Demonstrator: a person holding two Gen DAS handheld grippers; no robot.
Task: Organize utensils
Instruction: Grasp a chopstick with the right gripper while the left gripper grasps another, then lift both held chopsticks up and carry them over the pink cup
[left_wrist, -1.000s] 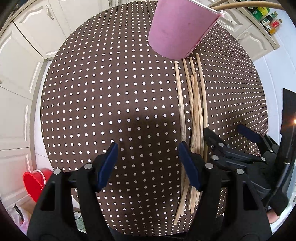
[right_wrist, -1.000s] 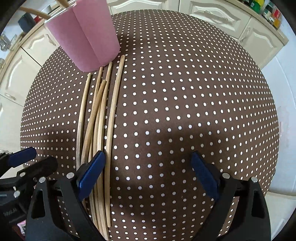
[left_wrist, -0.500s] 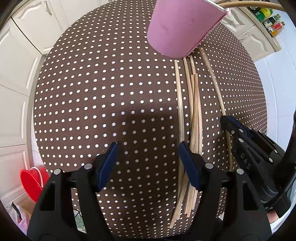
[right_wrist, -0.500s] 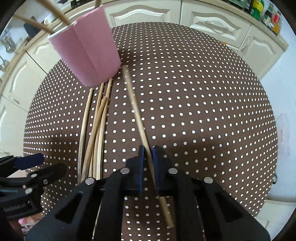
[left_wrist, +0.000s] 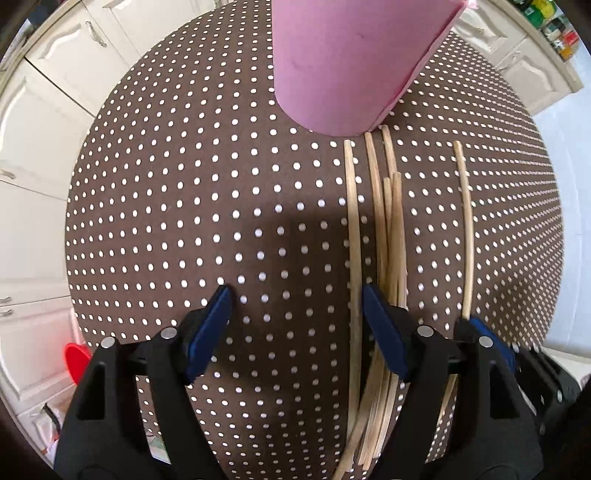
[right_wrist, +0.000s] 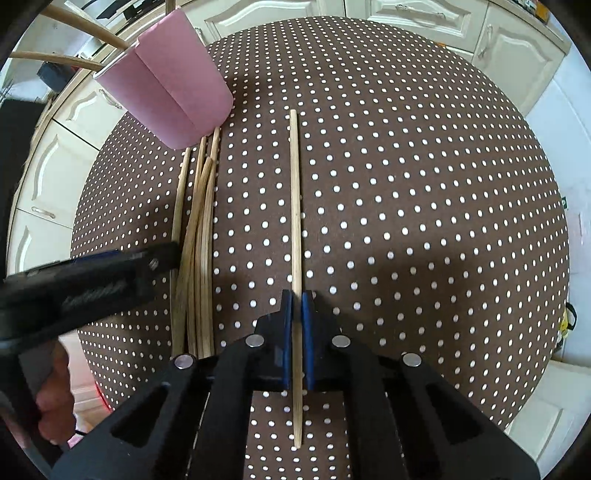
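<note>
A round bench (right_wrist: 424, 192) covered in a brown cloth with white dots fills both wrist views. At its far side stands a pink cup (right_wrist: 173, 96), upright, with a few pale wooden sticks already leaning out of its top (right_wrist: 74, 62). So the sorting appears to be under way, with some sticks stowed.

Most of the work looks to be left. A loose bundle of wooden sticks (left_wrist: 388, 236) lies flat on the cloth, running from the foot of the cup (left_wrist: 351, 62) toward the camera. Their far tips lie just beside the base of the cup or touch it; the near ends fan out slightly.

The right gripper (right_wrist: 296, 332) has its blue jaws clenched on a single stick (right_wrist: 294, 192), which lies apart from the bundle, to its right. The stick runs straight ahead between the jaws, its near end poking out behind them. Whether it is clear of the cloth or resting on it cannot be told. It seems to be the next one bound for the cup.

The left gripper (left_wrist: 295, 325) points down at the bench with its jaws released and opening wider. Nothing sits between them but bare cloth; its right jaw hangs over the left edge of the bundle. It appears in the right wrist view as a dark, blurred shape (right_wrist: 92, 280), with part of a hand (right_wrist: 51, 398) behind it.
</note>
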